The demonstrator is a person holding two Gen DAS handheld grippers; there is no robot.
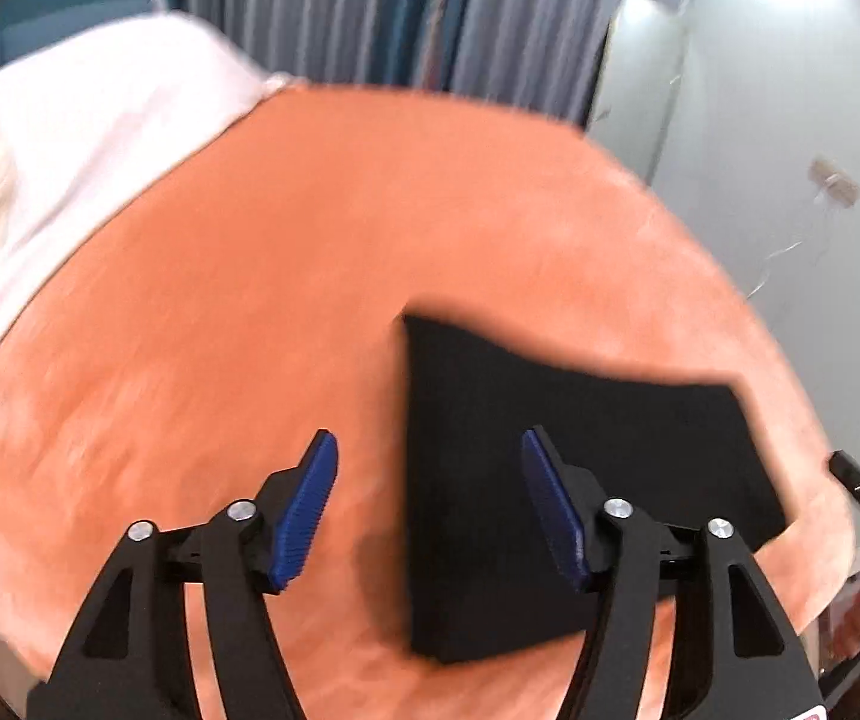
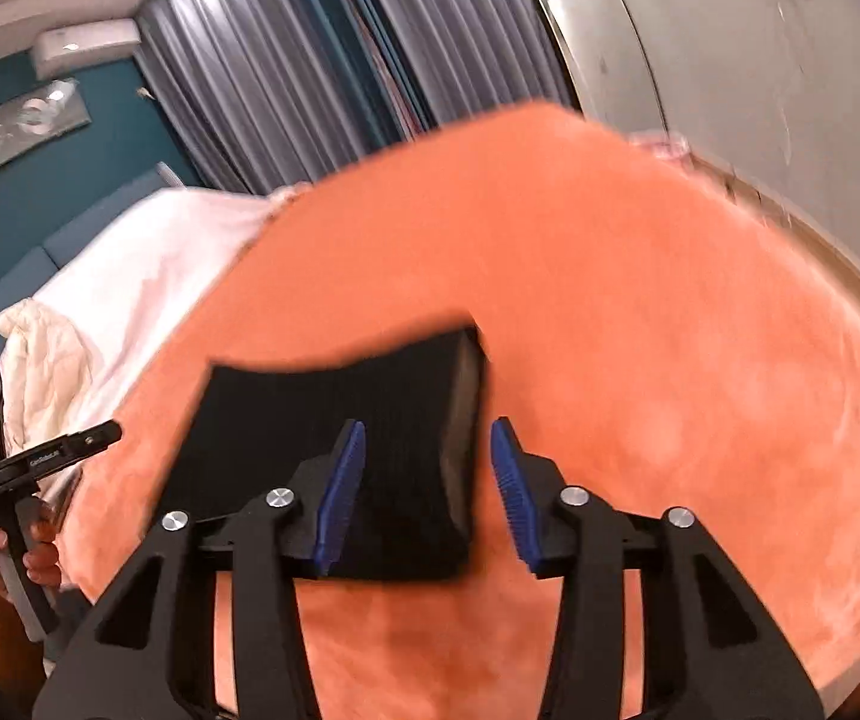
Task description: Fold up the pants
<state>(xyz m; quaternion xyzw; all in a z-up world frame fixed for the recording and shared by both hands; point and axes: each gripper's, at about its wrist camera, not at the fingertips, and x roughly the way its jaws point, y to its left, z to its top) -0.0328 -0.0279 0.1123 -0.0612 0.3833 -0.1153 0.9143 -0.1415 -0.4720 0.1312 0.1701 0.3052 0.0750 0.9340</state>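
The black pants (image 1: 550, 480) lie folded into a compact rectangle on the orange blanket (image 1: 250, 300). In the left wrist view my left gripper (image 1: 430, 504) is open and empty above the blanket, its right finger over the pants' left part. In the right wrist view the pants (image 2: 334, 420) lie just ahead, with the folded edge at the right. My right gripper (image 2: 427, 492) is open and empty above their right edge. The left gripper (image 2: 40, 462), held in a hand, shows at the far left of the right wrist view.
The orange blanket (image 2: 670, 360) covers the bed. White bedding (image 1: 70, 150) and a cream pillow (image 2: 46, 372) lie at the far left. Grey curtains (image 2: 310, 60) hang behind. A pale wall with a socket (image 1: 832, 186) stands to the right.
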